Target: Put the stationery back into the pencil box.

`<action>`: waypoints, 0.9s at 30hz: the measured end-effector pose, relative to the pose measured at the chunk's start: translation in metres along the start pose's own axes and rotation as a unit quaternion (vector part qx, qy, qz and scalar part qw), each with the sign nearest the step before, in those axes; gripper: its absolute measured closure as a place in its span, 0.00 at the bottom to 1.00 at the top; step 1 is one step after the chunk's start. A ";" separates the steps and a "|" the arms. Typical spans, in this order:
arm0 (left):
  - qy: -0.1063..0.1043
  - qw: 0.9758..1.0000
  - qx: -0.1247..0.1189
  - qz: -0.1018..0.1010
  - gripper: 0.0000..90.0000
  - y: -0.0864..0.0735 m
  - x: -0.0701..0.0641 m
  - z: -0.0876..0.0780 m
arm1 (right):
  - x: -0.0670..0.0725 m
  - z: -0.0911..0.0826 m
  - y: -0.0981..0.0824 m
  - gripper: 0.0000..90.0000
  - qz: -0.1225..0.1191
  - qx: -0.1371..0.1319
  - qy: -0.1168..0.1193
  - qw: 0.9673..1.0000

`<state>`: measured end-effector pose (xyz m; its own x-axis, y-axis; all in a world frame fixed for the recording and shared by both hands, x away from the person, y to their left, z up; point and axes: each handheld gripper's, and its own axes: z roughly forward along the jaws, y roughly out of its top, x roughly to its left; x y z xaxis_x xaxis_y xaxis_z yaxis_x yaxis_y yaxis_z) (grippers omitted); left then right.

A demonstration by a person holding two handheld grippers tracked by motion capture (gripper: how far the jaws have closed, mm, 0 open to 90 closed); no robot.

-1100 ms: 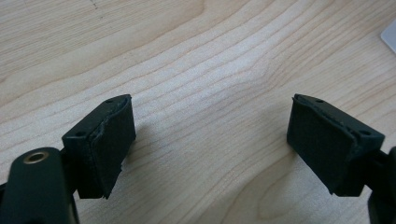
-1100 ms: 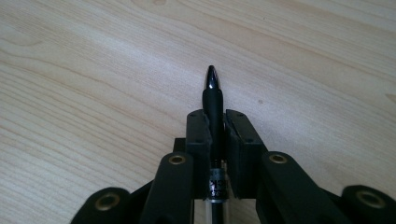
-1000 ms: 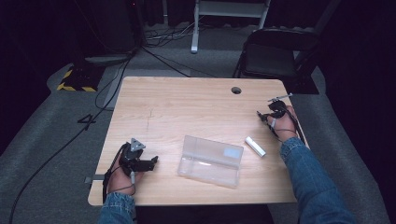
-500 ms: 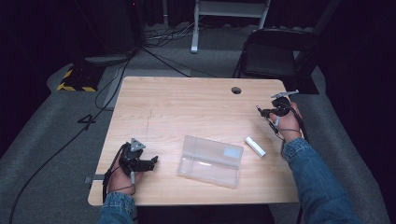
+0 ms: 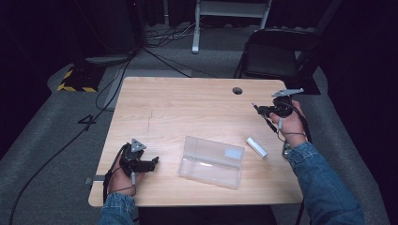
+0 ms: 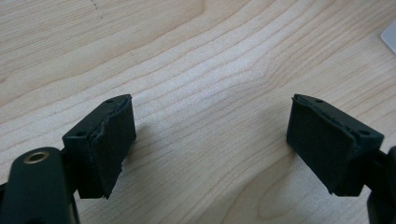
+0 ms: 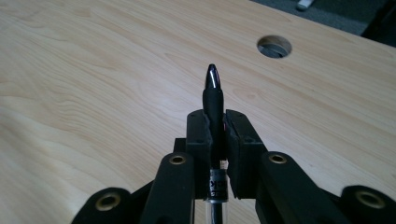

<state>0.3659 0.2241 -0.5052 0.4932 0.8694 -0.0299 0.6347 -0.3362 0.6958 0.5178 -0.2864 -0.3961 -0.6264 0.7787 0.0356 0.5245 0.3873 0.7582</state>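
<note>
Right gripper (image 7: 215, 128) was clamped on a black pen (image 7: 213, 100), the barrel running up between the jaws with the tip pointing away toward 12 o'clock in the right gripper view. In the high view this gripper (image 5: 268, 110) stood over the table's (image 5: 187, 108) right edge at about 3 o'clock, clear of the surface. Left gripper (image 6: 210, 140) sat low at about 7 o'clock, jaws apart with bare wood between the pads, holding nothing.

Clear plastic case (image 5: 211, 161) lay at 6 o'clock, lid apparently shut. A small white cylinder (image 5: 256, 147), probably the pen's cap, lay just beside the case at its 2 o'clock.

Judgement: step in hand looked like carrying the pen toward the case or cap. Grip sat near the writing end, so the long rear would swing; wrist should stay steady and travel slow. The left gripper should pin the case before any insertion, since light plastic would likely skid on smooth wood
</note>
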 end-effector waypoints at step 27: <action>-0.001 1.000 0.001 0.001 0.18 0.000 0.000 0.000 | 0.115 -0.033 0.007 0.90 -0.081 -0.071 0.149 0.983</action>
<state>0.3661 0.2243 -0.5049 0.4956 0.8680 -0.0295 0.6353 -0.3392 0.6938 0.4306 -0.2099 -0.3651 -0.8474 0.5249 0.0806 0.3320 0.4051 0.8518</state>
